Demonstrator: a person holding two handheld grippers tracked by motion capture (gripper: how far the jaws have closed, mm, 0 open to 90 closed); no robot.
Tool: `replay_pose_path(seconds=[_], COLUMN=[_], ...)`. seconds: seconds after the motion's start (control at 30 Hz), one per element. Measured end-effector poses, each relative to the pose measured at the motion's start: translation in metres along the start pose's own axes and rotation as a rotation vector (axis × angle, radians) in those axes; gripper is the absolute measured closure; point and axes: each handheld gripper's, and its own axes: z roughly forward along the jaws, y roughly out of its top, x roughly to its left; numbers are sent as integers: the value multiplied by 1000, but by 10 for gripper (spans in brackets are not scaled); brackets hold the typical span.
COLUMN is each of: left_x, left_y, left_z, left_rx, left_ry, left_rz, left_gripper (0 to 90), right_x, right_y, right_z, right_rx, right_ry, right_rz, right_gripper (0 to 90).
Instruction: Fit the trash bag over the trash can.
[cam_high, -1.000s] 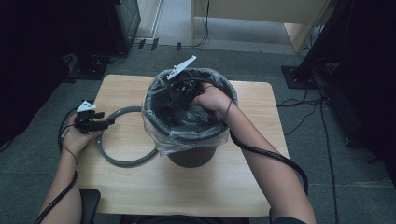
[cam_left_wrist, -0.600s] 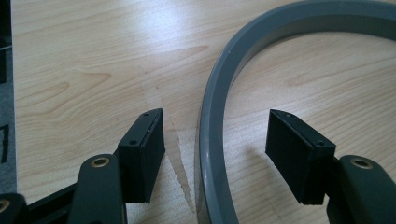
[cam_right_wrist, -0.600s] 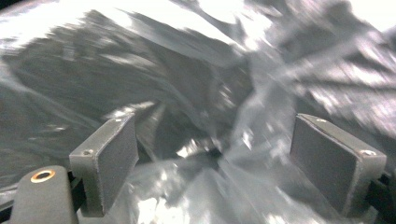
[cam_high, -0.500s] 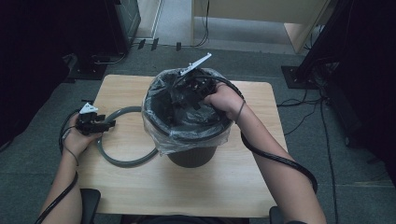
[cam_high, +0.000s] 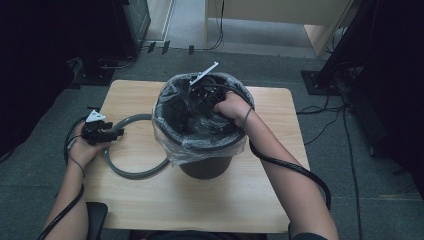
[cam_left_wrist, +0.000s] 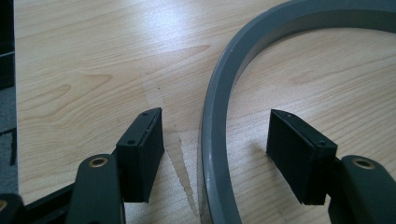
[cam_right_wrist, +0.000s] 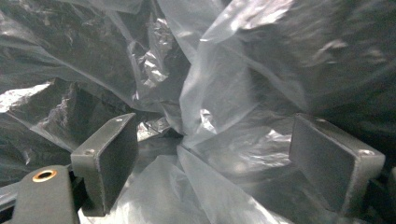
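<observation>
On a pale wooden table (cam_high: 150, 210) at frame centre stands a bin (cam_high: 205, 167). The right gripper (cam_right_wrist: 210, 158), jaws wide and holding nothing, reaches inside to spread the bag (cam_high: 200, 135). The left gripper (cam_left_wrist: 215, 154), jaws spread, straddles the grey ring (cam_left_wrist: 219, 116) at centre-left, probably ready to lift it.

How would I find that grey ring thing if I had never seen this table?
Start at the wooden table and find the dark bin lined with a clear bag. Just to the bin's left lies the grey ring, flat on the wood, with the left gripper open over its rim. It is the one flat hoop there.
</observation>
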Motion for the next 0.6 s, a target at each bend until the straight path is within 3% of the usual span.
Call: replay_pose_path(seconds=[0.17,0.53,0.6], left_x=[1,2,3], left_y=[0,0,0], left_z=[0,-1,-1], left_rx=[-4,-10,-16], left_ry=[-5,1,-7], left_rz=[-19,-37,-68], left_gripper=[349,382,373], right_x=[2,14,15], right_y=[3,14,14], right_z=[-9,-59,-64], right_rx=[-39,-148,-158], right_ry=[25,51,49], right_rz=[1,-47,-55], right_gripper=[153,154,154])
